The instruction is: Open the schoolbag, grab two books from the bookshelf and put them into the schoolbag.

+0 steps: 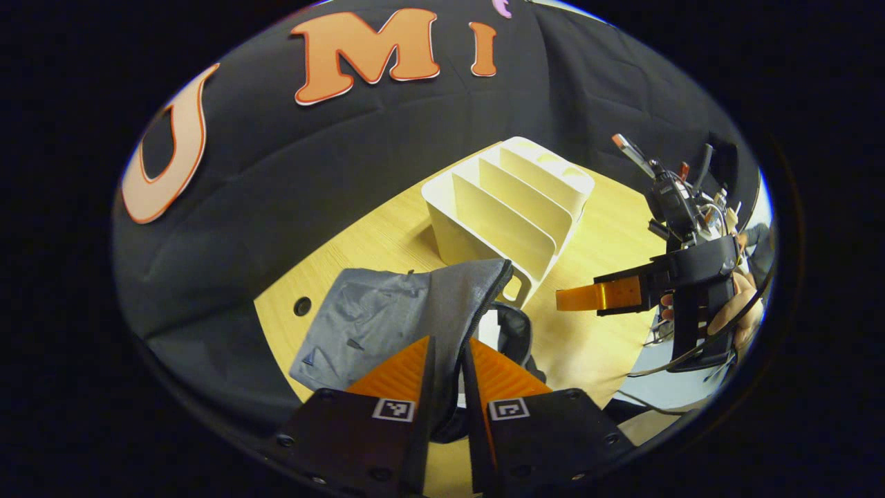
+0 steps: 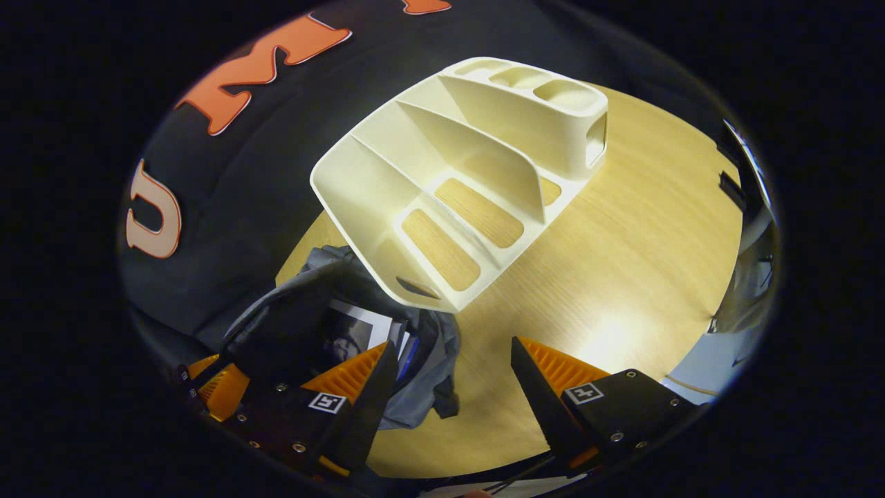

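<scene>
The left tool point(image 1: 446, 346) pinches the rim of the grey schoolbag point(image 1: 387, 318), holding it open on the wooden surface point(image 2: 622, 277) just beside the white bookshelf point(image 2: 456, 173). A book point(image 2: 356, 328) lies inside the bag. The right tool point(image 2: 453, 360) is spread wide, gripping nothing.

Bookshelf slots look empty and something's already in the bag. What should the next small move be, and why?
Probably let go: the left gripper pinches the schoolbag rim, books show inside it, the bookshelf slots are bare, and the right gripper is open over the table.
</scene>
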A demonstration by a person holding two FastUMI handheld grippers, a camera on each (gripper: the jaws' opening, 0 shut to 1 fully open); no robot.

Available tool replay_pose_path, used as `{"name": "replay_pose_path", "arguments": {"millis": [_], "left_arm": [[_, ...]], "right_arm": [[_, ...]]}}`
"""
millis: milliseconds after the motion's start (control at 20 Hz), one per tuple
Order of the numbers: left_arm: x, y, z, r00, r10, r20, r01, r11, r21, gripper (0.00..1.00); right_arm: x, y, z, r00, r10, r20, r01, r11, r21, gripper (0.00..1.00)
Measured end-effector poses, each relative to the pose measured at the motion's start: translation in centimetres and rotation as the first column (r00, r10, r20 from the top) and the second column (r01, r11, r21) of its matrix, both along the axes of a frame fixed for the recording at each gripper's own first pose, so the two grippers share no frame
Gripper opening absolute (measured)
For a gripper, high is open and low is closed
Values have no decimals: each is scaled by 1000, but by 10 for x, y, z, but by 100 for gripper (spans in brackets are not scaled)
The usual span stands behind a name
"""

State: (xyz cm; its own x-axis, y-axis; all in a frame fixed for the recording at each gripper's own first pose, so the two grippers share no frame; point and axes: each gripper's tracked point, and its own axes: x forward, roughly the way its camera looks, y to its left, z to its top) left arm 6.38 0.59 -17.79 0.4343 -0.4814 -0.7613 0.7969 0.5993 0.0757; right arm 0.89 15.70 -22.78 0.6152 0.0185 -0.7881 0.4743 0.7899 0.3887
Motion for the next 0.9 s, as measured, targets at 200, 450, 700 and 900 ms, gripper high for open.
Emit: {"name": "replay_pose_path", "arguments": {"millis": [200, 450, 700, 900], "left_arm": [[-14, -18, -17, 993, 87, -82, -93, 994, -62, 56], [-23, -49, 6, 975, 218, -39, -221, 959, -179, 97], [29, -55, 61, 868, 459, 190, -379, 858, -346, 98], [43, -53, 98, 750, 592, 294, -419, 770, -481, 98]], "right_arm": [[4, -31, 20, 998, 57, -2, -57, 996, -72, 98], [27, -75, 56, 986, 161, 37, -150, 968, -202, 98], [59, -131, 144, 933, 247, 263, -109, 887, -448, 98], [70, -130, 207, 804, 275, 527, -4, 889, -457, 98]]}}
